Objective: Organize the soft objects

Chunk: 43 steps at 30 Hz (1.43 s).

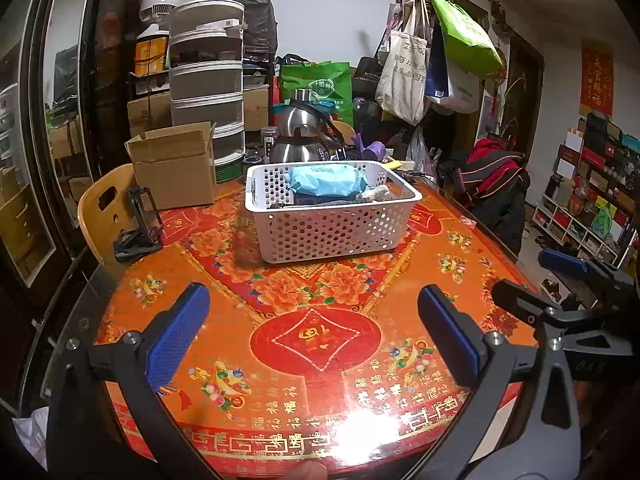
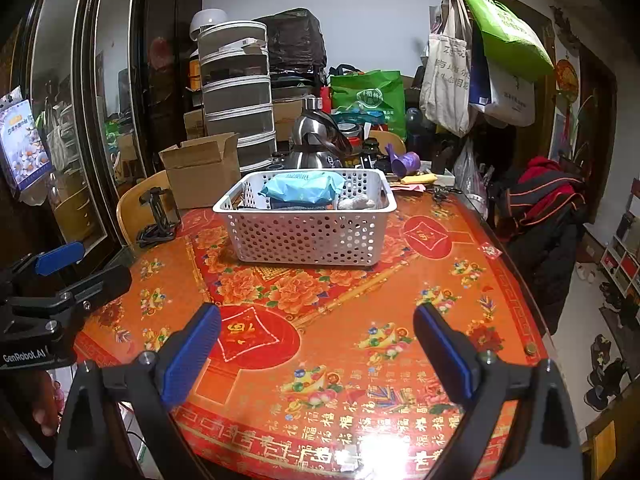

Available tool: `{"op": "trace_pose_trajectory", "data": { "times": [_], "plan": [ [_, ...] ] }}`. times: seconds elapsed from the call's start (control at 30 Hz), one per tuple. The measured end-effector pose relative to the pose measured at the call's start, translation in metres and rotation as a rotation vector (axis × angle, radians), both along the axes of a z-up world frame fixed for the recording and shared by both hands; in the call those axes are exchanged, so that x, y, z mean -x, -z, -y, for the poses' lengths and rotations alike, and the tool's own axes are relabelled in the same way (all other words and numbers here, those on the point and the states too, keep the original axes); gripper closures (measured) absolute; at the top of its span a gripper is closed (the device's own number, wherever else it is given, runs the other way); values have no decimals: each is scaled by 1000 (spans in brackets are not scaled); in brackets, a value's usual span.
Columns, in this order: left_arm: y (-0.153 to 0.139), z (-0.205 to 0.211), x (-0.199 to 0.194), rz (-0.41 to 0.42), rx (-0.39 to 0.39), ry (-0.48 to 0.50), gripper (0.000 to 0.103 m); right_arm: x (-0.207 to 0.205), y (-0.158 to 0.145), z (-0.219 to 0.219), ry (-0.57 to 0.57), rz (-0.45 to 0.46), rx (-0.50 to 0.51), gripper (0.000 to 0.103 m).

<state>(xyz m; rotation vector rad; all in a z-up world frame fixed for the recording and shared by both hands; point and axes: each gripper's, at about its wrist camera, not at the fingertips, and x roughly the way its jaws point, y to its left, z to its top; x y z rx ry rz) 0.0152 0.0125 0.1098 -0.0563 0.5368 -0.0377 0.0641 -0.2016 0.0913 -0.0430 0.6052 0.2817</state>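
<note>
In white basket (image 1: pixel 320 232): blue packet (image 1: pixel 326 180); grey cloth (image 2: pixel 356 202)

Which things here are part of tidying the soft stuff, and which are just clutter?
For the job: white basket, blue soft pack in it, grey cloth beside that.

Lying about: cardboard box, steel kettle, purple cup, hanging bags.

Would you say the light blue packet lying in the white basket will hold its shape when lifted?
Probably not. The light blue packet looks like crinkled film over a soft fill, so it may sag. It likely weighs little. Its glossy wrapper could slip between the pads, though the white basket limits sliding.
</note>
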Motion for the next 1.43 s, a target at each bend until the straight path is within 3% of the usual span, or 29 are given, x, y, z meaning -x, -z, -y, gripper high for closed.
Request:
{"op": "trace_pose_trajectory", "data": {
  "times": [1.43],
  "plan": [
    [6,-1,-1,-9,3,26,0,-1,3,0,5,-15,6,6]
  ]
}}
